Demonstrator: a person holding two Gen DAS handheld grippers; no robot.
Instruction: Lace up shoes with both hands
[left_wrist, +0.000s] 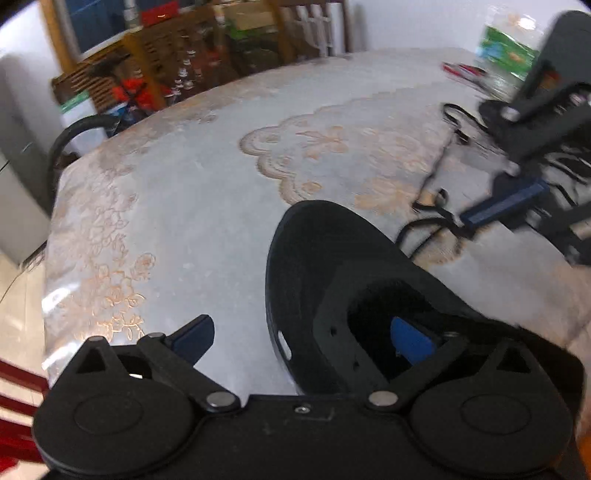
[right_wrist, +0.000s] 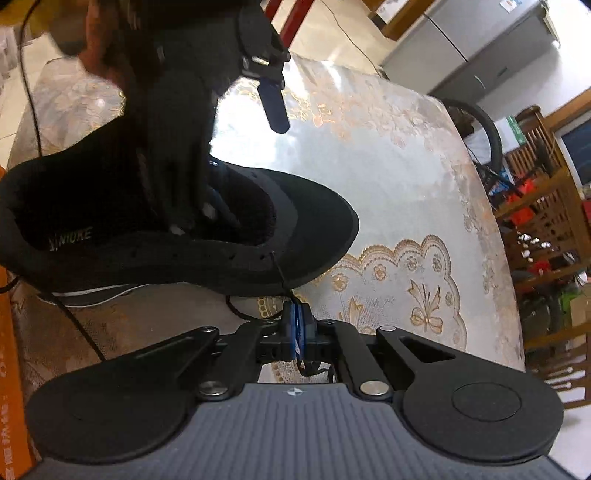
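Note:
A black shoe (left_wrist: 317, 258) lies on the table (left_wrist: 184, 206), toe pointing away in the left wrist view. My left gripper (left_wrist: 306, 336) is open: one blue finger sits inside the shoe's opening, the other outside over the table. In the right wrist view the shoe (right_wrist: 258, 236) lies sideways with its eyelet row facing me. My right gripper (right_wrist: 298, 325) is shut on the black lace (right_wrist: 282, 277), which runs taut from an eyelet near the toe. The right gripper (left_wrist: 469, 221) also shows in the left wrist view, holding the lace (left_wrist: 424, 221) at the right.
The table has a floral lace-pattern cover under clear plastic. A green-labelled bottle (left_wrist: 506, 51) and red items stand at the far right. Wooden chairs (left_wrist: 177, 62) and cluttered shelves (right_wrist: 546, 221) lie beyond the table's far edge. An orange box (right_wrist: 11, 369) sits at the left.

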